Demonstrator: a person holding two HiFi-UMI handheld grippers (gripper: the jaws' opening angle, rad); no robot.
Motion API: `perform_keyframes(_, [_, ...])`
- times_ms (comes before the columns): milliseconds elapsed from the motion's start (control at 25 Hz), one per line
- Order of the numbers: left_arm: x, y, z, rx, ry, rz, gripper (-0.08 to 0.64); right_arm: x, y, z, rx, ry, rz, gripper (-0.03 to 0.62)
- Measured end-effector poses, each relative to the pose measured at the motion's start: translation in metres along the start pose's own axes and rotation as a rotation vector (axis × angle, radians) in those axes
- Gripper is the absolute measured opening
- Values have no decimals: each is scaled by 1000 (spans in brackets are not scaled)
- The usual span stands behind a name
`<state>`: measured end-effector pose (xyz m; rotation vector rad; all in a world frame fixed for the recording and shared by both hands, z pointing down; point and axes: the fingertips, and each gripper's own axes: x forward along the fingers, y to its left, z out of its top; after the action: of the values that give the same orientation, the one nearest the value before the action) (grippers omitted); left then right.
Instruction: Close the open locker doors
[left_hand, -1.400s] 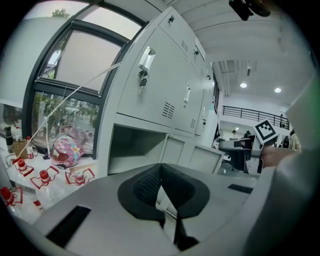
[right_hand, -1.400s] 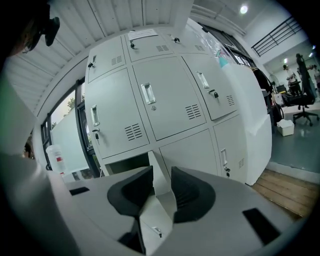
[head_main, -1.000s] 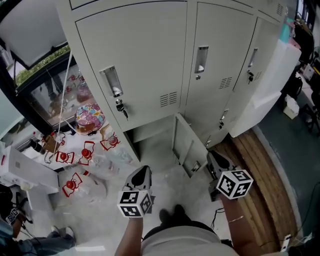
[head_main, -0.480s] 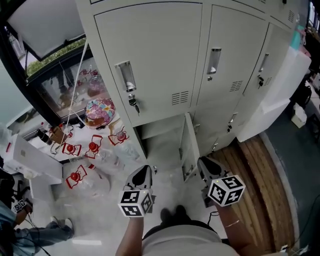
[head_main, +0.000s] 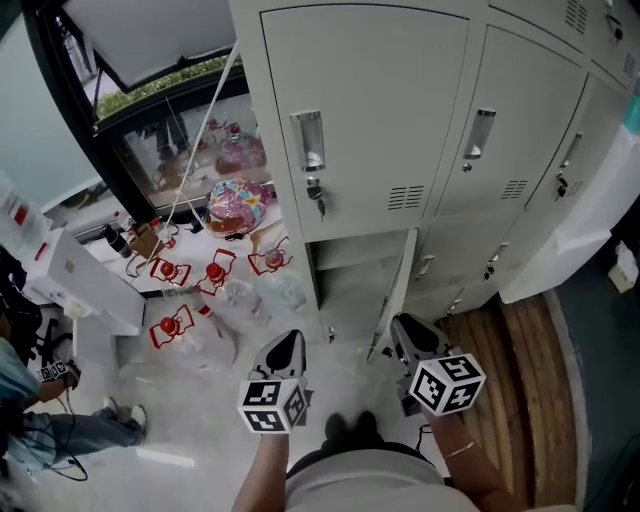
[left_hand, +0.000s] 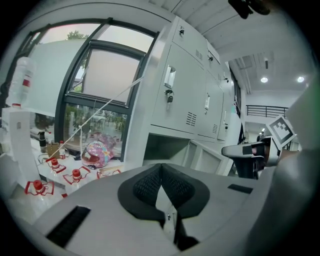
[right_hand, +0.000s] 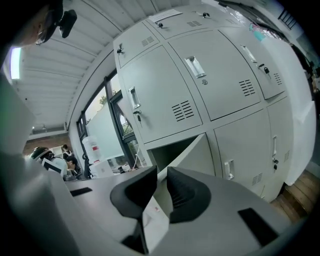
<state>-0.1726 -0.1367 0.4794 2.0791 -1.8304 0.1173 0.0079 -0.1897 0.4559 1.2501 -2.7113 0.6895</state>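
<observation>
- Well left of the pale grey metal locker door (head_main: 393, 297), which stands ajar in the bottom row, red-and-clear packets (head_main: 170, 326) litter the floor. We can read no print on them (too small).
- Left of that door, the left gripper (head_main: 287, 341) hangs with its jaws together and nothing in them.
- We judge that closing this door is the step in hand.
- Just right of the door, the right gripper (head_main: 404, 327) has its jaws opening, a narrow gap with nothing between them. Next it should push the door's free edge back to the cabinet.
- We read no brand, only square black-and-white markers.
</observation>
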Motion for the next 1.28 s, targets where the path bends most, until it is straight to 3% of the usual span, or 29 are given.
perform_keyframes(440, [-20,25,6,-12,-29,102,20,41,32,0,-105,36,90,84])
perform_keyframes(1280, [-1,33,18,-6,-23,115,20,122,65,10,-312,45,122,75])
